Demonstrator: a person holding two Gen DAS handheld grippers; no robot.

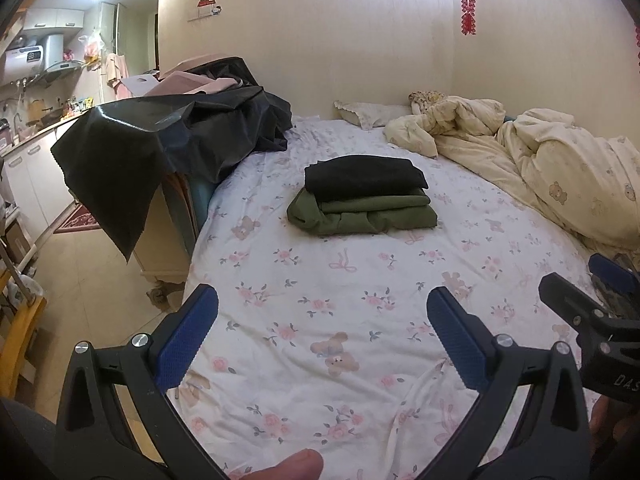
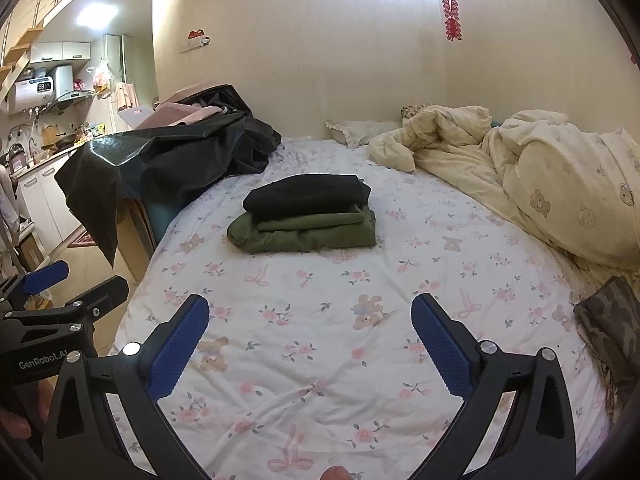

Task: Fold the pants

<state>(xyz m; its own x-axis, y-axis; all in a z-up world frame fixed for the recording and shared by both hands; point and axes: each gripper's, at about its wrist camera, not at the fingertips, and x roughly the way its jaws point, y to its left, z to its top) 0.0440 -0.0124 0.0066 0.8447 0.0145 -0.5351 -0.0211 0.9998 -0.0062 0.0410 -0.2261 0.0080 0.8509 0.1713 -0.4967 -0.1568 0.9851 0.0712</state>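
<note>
Both my grippers hung over the near part of the bed (image 1: pixel 320 300), each spread wide with nothing between the pads: left gripper (image 1: pixel 322 320), right gripper (image 2: pixel 310 328). The black pants (image 1: pixel 362 174) lay folded atop the folded olive-green pants (image 1: pixel 360 216) mid-bed, well beyond my fingertips. Camouflage fabric (image 2: pixel 612 320) sat at the right edge.

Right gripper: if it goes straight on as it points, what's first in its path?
Probably the bare sheet ahead of the open right gripper, short of the folded stack; depth is unclear.
</note>
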